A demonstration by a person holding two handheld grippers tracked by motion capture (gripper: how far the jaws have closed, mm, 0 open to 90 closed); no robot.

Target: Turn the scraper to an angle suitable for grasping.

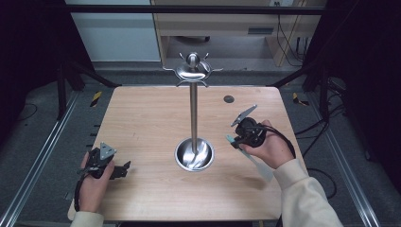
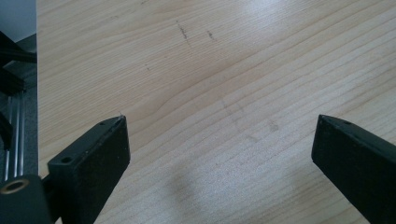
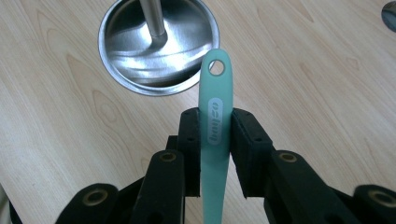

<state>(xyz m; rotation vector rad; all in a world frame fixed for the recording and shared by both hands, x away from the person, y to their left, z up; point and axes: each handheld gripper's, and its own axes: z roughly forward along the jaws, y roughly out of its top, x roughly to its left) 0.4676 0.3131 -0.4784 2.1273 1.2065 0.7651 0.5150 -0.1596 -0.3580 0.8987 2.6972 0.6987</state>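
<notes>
I had the mint-green silicone utensil handle point(image 3: 215, 126) clamped between the jaws of my right gripper point(image 3: 214, 126), its hanging hole pointing toward the steel stand base point(image 3: 159, 46). From above, that gripper point(image 1: 235, 140) sat at about 3 o'clock of the utensil stand point(image 1: 193, 113), near its dish. My left gripper point(image 1: 124, 169) rested at 8 o'clock on the tabletop point(image 1: 151, 118), jaws spread wide over bare wood.

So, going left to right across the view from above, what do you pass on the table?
Left claw → metal stand → green handle held in the right claw.
</notes>
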